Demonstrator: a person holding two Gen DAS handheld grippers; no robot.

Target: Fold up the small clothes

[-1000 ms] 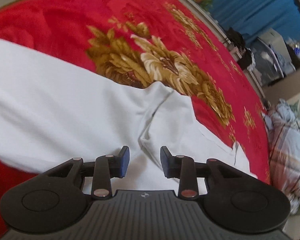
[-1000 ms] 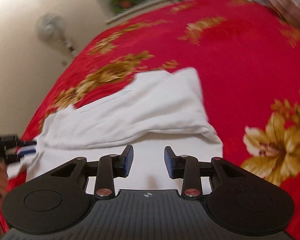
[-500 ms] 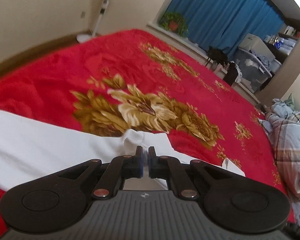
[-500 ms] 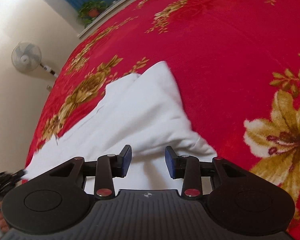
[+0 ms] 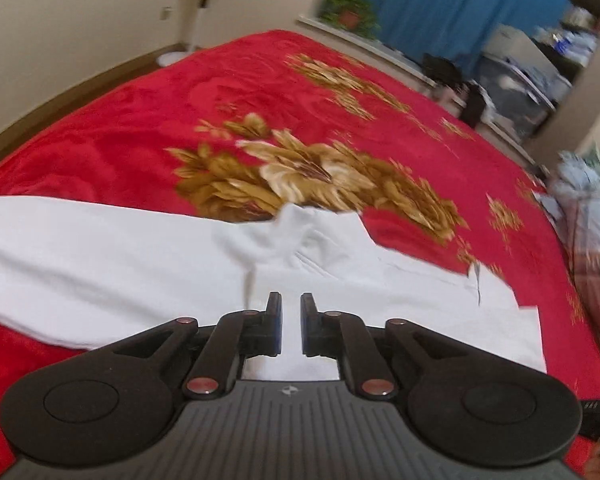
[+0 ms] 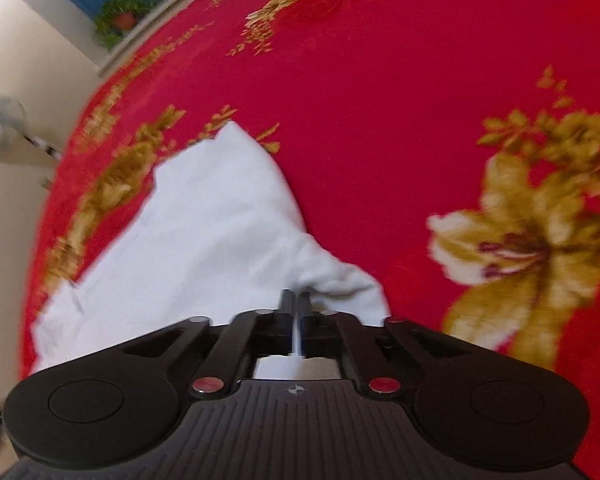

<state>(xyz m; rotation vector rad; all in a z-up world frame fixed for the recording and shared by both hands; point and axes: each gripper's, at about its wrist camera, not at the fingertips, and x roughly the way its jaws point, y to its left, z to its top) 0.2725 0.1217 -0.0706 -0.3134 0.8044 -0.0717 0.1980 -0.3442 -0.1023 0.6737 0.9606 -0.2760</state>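
On the bed, over a red blanket (image 5: 148, 128) patterned with gold flowers, a white garment (image 5: 120, 264) lies spread out flat, its fabric stretching from the left edge of the left wrist view across to the right. A folded-over flap with a small bunched ridge sits near the garment's far edge, just in front of a large gold flower (image 5: 300, 184). The left gripper (image 5: 291, 320) hangs above the white cloth with its fingers a little apart; a narrow gap shows between the blue-faced pads and nothing is caught in it.

In the right wrist view the same white garment (image 6: 204, 224) runs away from the camera in a tapering shape toward a point on the red blanket (image 6: 380, 112). The right gripper (image 6: 296, 304) has its fingers pressed nearly together on a raised fold of the white cloth, and a thin strip of white shows between them. The fabric bunches up just right of the fingertips.

Around the bed: a standing fan (image 6: 0, 128) by the cream wall, a potted plant (image 5: 350, 14) on a ledge, and a blue curtain (image 5: 440, 4). The pictures are slightly blurred.
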